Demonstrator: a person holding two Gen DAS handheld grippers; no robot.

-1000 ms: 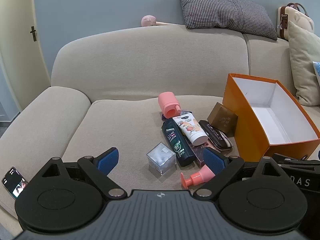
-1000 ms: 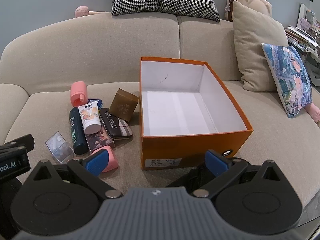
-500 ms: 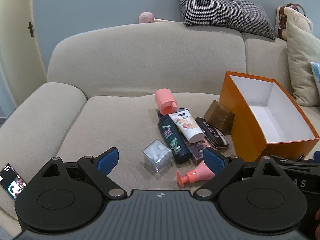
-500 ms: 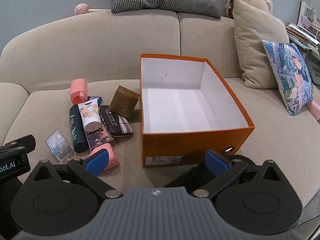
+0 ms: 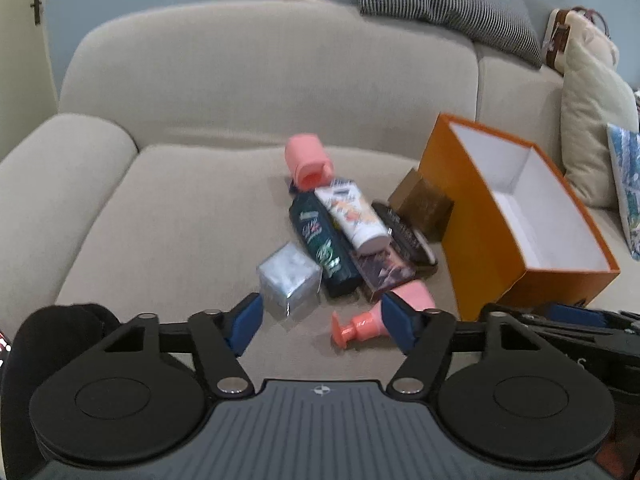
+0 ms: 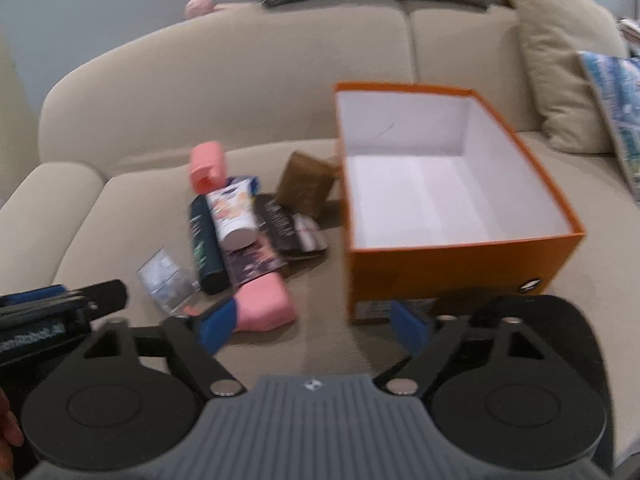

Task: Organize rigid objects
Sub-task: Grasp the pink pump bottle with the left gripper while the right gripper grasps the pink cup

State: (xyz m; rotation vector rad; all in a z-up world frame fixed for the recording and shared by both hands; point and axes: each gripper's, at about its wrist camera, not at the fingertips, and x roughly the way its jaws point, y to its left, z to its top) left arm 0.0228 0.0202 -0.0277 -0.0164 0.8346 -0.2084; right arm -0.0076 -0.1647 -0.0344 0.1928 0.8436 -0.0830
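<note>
**Both grippers open over sofa clutter, nothing held**

Pile of small items on the sofa seat, just left of the orange box. Box upright, lid off, white inside, nothing in it.

Pile, far to near: pink cup on its side; white tube lying over the dark green bottle; brown cube tilted against the box's left wall; dark case between tube and cube; dark flat packet under the tube's cap end; clear cube on the left of the bottle; pink pump bottle on its side, nearest, nozzle pointing left.

Left gripper: jaws have just been closing but stand apart, gripping nothing. Clear cube sits just beyond its left pad, pump bottle by its right pad; contact with either cannot be told.

Right gripper: jaws have likewise just been closing, stand apart, nothing between them but bare seat. Left pad overlaps the pump bottle in view, right pad sits before the box's near wall.

Both views motion-blurred. Cushions at the sofa's right end and on the backrest.
</note>
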